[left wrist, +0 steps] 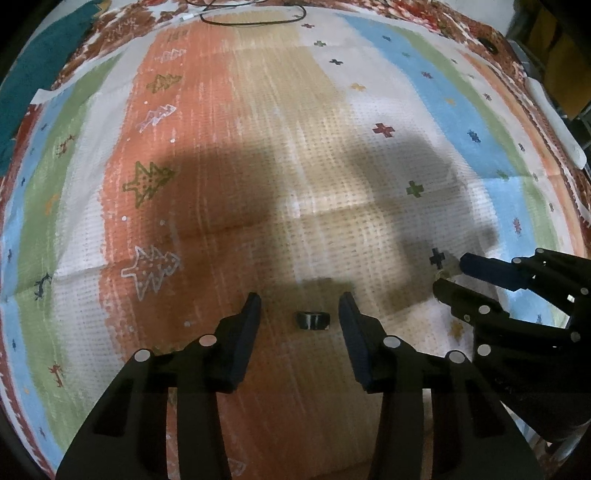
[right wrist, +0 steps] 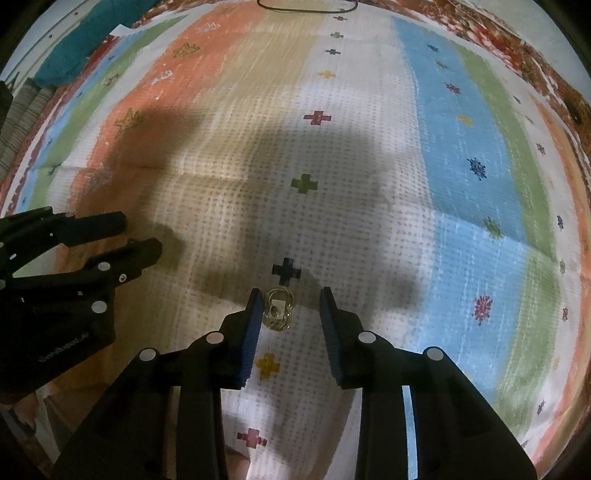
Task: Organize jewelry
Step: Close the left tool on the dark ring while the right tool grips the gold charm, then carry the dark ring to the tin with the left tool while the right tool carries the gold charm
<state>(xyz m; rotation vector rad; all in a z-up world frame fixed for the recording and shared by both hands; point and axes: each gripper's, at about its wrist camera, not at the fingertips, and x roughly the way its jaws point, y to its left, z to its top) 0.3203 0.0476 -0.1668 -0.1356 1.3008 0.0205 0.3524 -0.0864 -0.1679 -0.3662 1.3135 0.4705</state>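
Observation:
A dark ring [left wrist: 312,320] lies on the striped cloth [left wrist: 258,147] between the open fingers of my left gripper [left wrist: 300,306], touching neither finger. A gold-coloured piece of jewelry with a small pale tag [right wrist: 277,309] lies on the cloth [right wrist: 369,166] between the open fingers of my right gripper [right wrist: 290,301], close against the left finger. In the left wrist view the right gripper [left wrist: 448,271] sits at the right with the gold piece [left wrist: 445,272] just visible at its tips. In the right wrist view the left gripper [right wrist: 142,234] shows at the left, open.
A black cable loop [left wrist: 255,16] lies at the cloth's far edge. A teal fabric [left wrist: 40,62] lies at the far left. A white bar [left wrist: 557,122] lies along the right edge. A small dark object [left wrist: 489,44] sits at the far right corner.

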